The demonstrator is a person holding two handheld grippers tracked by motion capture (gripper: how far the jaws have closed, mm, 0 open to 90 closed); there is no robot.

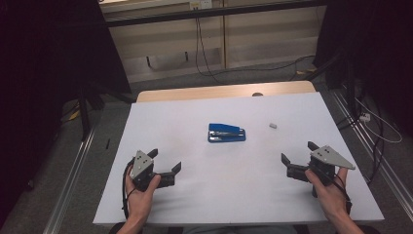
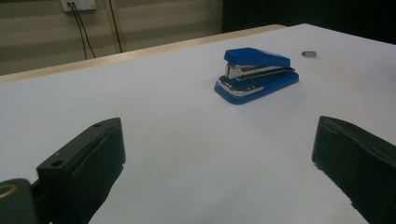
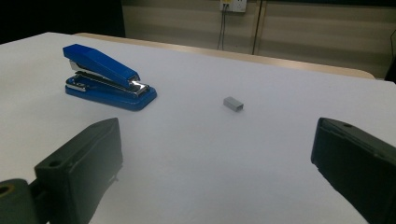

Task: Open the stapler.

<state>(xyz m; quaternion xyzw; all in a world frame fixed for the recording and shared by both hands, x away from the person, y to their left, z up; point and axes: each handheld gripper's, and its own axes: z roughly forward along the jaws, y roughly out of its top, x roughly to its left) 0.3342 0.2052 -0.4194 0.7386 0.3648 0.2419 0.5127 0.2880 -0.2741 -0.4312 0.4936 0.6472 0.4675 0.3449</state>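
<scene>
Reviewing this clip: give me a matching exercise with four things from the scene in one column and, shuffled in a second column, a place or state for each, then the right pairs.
Things:
1. stapler
2. strip of staples
3. left gripper
4. right gripper

Places or states:
A. small and grey, lying alone on the white table to the right of the blue thing
B. open, held over the table's near right part
C. blue, resting near the middle of the table
D. open, held over the table's near left part

Pairs: 1-C, 2-A, 3-D, 4-B
</scene>
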